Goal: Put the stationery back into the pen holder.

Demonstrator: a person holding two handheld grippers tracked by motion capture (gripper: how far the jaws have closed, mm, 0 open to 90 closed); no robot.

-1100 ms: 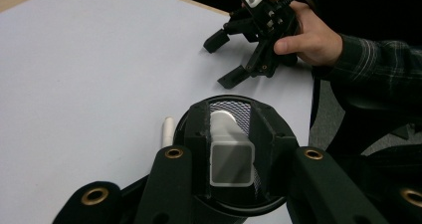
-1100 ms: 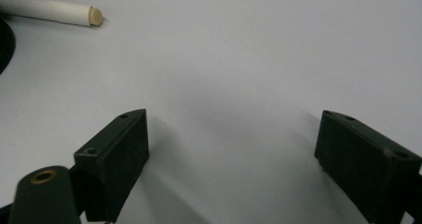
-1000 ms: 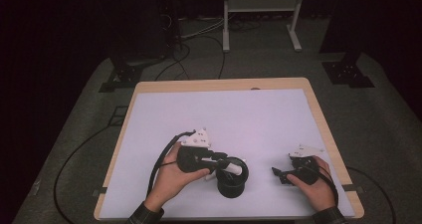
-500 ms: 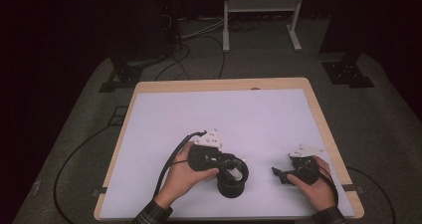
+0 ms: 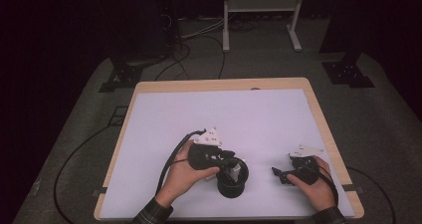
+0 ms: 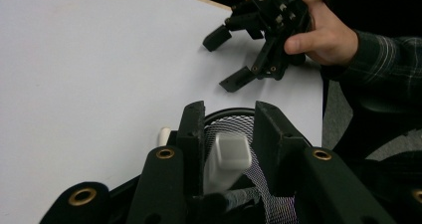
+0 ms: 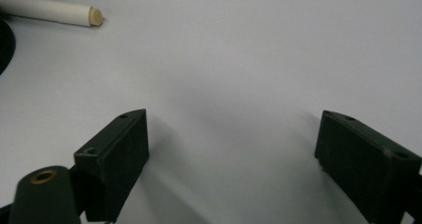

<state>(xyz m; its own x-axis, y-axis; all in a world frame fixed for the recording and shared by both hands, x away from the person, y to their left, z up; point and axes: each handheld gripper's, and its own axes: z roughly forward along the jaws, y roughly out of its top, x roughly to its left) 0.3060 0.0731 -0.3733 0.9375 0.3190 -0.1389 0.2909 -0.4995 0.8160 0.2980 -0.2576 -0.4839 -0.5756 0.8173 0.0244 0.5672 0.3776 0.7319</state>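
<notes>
A black mesh cup (image 5: 230, 186) stands near the front edge of the white table top (image 5: 224, 114). My left gripper (image 5: 234, 168) hangs over its mouth, jaws pointing down into it. In the left gripper view a pale grey-white stick-like piece (image 6: 229, 157) stands between the jaws of the left gripper (image 6: 229, 119), above the cup's rim (image 6: 230, 112). The jaws have just been opening, and a thin gap shows beside the piece. My right gripper (image 5: 281, 173) rests on the table to the right, open and empty; the right gripper (image 7: 234, 149) has only bare table between its fingers.
A white cylinder (image 7: 50, 9) lies on the table just beside the cup, its tip peeking out at the cup's left (image 6: 164, 134). The right hand and its gripper (image 6: 226, 59) sit beyond the cup. Cables and stand legs cover the floor behind the table.
My left gripper has shifted slightly right over the cup and its jaws have spread a little around the pale piece. The right gripper has stayed still.
</notes>
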